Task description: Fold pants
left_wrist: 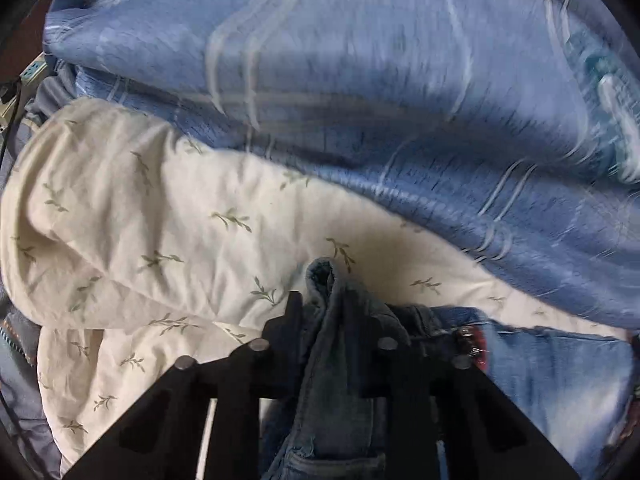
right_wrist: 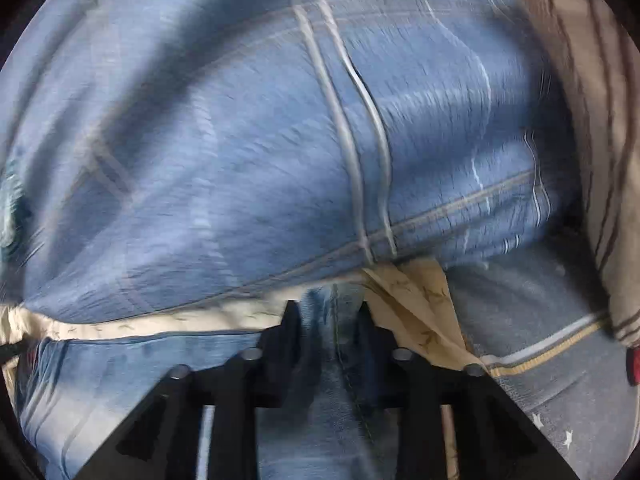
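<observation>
A pair of blue denim jeans [left_wrist: 560, 376] lies on a cream leaf-print quilt [left_wrist: 160, 220]. In the left wrist view my left gripper [left_wrist: 322, 300] is shut on a bunched fold of the jeans' waistband, which sticks up between the black fingers [left_wrist: 290, 320]. A metal button and a red label show just right of it. In the right wrist view my right gripper [right_wrist: 328, 312] is shut on a seamed edge of the jeans [right_wrist: 120, 364], with denim pinched between both fingers [right_wrist: 290, 324]. The jeans stretch away to the left below it.
A large blue quilt with pale stripes [left_wrist: 360, 100] is heaped behind the jeans and fills the upper half of both views [right_wrist: 240, 140]. A brown striped fabric [right_wrist: 592, 100] stands at the far right. A power strip [left_wrist: 34, 70] sits at the far left edge.
</observation>
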`<action>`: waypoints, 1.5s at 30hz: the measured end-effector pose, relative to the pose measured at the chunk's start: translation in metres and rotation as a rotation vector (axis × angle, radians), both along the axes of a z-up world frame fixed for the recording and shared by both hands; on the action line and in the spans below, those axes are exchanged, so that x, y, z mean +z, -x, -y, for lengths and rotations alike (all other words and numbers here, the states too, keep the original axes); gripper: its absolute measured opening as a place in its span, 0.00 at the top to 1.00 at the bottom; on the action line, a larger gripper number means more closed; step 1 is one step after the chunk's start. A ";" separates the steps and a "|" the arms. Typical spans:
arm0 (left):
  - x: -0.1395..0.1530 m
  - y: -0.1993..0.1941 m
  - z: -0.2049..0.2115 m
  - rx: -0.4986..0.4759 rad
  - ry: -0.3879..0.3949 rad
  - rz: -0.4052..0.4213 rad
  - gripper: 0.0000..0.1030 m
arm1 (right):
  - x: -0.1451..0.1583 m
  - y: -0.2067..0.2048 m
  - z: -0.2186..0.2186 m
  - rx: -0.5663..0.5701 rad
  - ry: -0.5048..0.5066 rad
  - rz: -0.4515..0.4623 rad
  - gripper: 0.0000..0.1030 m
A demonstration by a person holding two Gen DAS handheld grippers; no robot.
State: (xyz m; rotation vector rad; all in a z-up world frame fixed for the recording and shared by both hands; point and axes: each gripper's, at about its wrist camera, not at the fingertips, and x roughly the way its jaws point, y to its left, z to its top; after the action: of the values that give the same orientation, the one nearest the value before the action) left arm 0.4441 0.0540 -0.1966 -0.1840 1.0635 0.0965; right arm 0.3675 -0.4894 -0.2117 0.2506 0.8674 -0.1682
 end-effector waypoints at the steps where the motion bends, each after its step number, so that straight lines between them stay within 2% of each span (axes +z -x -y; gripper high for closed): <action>1: 0.008 0.005 -0.001 -0.011 0.011 0.024 0.83 | 0.008 0.007 -0.008 0.025 0.030 0.037 0.86; 3: 0.026 0.018 -0.003 -0.034 0.038 0.079 0.84 | 0.025 0.023 -0.018 0.053 0.062 0.077 0.88; 9: 0.081 0.077 -0.019 -0.094 0.129 0.235 0.84 | 0.078 0.088 -0.013 0.036 0.047 0.207 0.88; 13: 0.101 0.124 -0.048 -0.112 0.171 0.309 0.84 | 0.091 0.128 -0.007 0.021 0.043 0.224 0.88; 15: 0.099 0.154 -0.059 -0.114 0.181 0.322 0.86 | 0.088 0.146 -0.004 0.013 0.021 0.211 0.88; 16: 0.098 0.170 -0.065 -0.113 0.185 0.324 0.87 | 0.086 0.154 -0.005 0.014 0.015 0.209 0.88; 17: 0.098 0.183 -0.070 -0.115 0.187 0.327 0.92 | 0.083 0.167 -0.006 0.018 0.013 0.212 0.88; 20: 0.097 0.221 -0.085 -0.126 0.190 0.323 0.92 | 0.076 0.205 -0.010 0.036 -0.006 0.205 0.88; 24: 0.075 0.263 -0.091 -0.133 0.181 0.280 0.92 | 0.057 0.253 -0.013 0.021 -0.029 0.182 0.88; 26: 0.059 0.282 -0.091 -0.141 0.152 0.250 0.92 | 0.047 0.273 -0.013 0.010 -0.041 0.171 0.88; 30: 0.024 0.302 -0.088 -0.145 0.119 0.142 0.92 | 0.022 0.304 -0.007 -0.019 -0.090 0.120 0.88; 34: -0.009 0.319 -0.087 -0.135 0.045 0.052 0.93 | -0.003 0.323 0.000 -0.059 -0.151 0.028 0.76; 36: -0.016 0.327 -0.094 -0.125 0.049 0.028 0.93 | -0.010 0.336 0.006 -0.092 -0.183 -0.001 0.74; 38: -0.019 0.337 -0.105 -0.113 0.058 0.011 0.93 | -0.010 0.350 0.011 -0.134 -0.169 -0.006 0.74; 41: -0.010 0.347 -0.119 -0.083 0.056 0.029 0.93 | -0.002 0.363 0.013 -0.159 -0.174 0.032 0.74; 45: 0.027 0.352 -0.111 -0.085 0.016 0.162 0.93 | 0.016 0.358 -0.001 -0.128 -0.237 0.101 0.73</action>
State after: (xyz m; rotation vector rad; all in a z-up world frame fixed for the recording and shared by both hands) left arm 0.0921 0.1648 -0.1700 -0.1582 0.9097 -0.0039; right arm 0.0099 -0.4886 -0.1955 0.5328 0.7708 -0.1706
